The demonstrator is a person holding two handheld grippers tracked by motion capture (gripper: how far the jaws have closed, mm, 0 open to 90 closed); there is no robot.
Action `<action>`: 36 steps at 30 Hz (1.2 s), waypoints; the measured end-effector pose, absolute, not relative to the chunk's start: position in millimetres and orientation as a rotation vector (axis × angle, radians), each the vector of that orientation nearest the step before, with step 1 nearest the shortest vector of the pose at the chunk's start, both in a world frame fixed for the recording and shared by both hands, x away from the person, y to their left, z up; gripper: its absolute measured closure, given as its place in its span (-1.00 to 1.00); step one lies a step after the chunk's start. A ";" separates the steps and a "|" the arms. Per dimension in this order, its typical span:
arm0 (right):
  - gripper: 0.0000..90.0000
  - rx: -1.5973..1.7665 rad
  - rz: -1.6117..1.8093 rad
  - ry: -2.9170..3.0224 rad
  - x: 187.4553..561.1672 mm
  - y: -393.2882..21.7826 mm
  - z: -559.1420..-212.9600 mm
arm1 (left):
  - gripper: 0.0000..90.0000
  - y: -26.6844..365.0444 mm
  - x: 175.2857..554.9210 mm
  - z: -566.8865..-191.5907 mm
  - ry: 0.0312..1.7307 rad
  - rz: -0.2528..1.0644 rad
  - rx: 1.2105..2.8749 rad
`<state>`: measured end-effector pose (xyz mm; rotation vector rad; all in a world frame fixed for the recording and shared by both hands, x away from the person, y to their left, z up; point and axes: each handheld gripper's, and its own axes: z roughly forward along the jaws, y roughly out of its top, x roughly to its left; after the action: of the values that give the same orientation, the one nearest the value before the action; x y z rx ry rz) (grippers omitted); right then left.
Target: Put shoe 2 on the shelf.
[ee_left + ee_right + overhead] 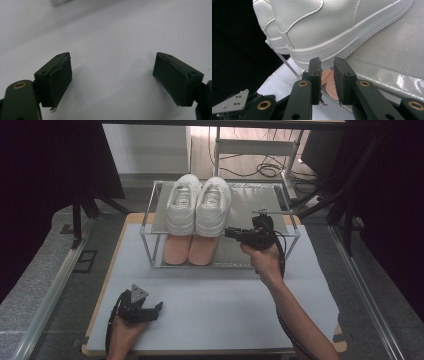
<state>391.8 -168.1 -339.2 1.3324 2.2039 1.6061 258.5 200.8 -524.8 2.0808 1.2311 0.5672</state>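
Two white sneakers (pixel 197 205) stand side by side, heels toward me, on the top shelf of a clear rack (pixel 250 202). A pink pair (pixel 189 249) sits on the shelf below. My right gripper (pixel 229 233) hovers just right of the right sneaker's heel. In the right gripper view its jaws (pixel 327 63) point at that sneaker's (pixel 324 27) sole edge. They stand slightly apart with nothing between them, and a pink shoe (pixel 327 77) shows through the gap. My left gripper (pixel 156 312) rests low at the table's front left, open wide (pixel 112 75) over bare sheet.
A white sheet (pixel 225 300) covers the table in front of the rack. The right half of the top shelf (pixel 392 55) is bare silver. Dark frame posts and cables stand behind and beside the table. My left gripper's grey plate (pixel 234 101) shows in the right gripper view.
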 end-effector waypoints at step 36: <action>0.07 1.120 1.443 2.262 362.0 -186.0 -353.1 | -0.65 200.6 258.2 -524.7 1.230 0.570 2.082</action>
<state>362.0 -186.0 -353.1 1.1204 2.2615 1.4431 258.2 200.6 -524.7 2.0817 1.2300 0.5704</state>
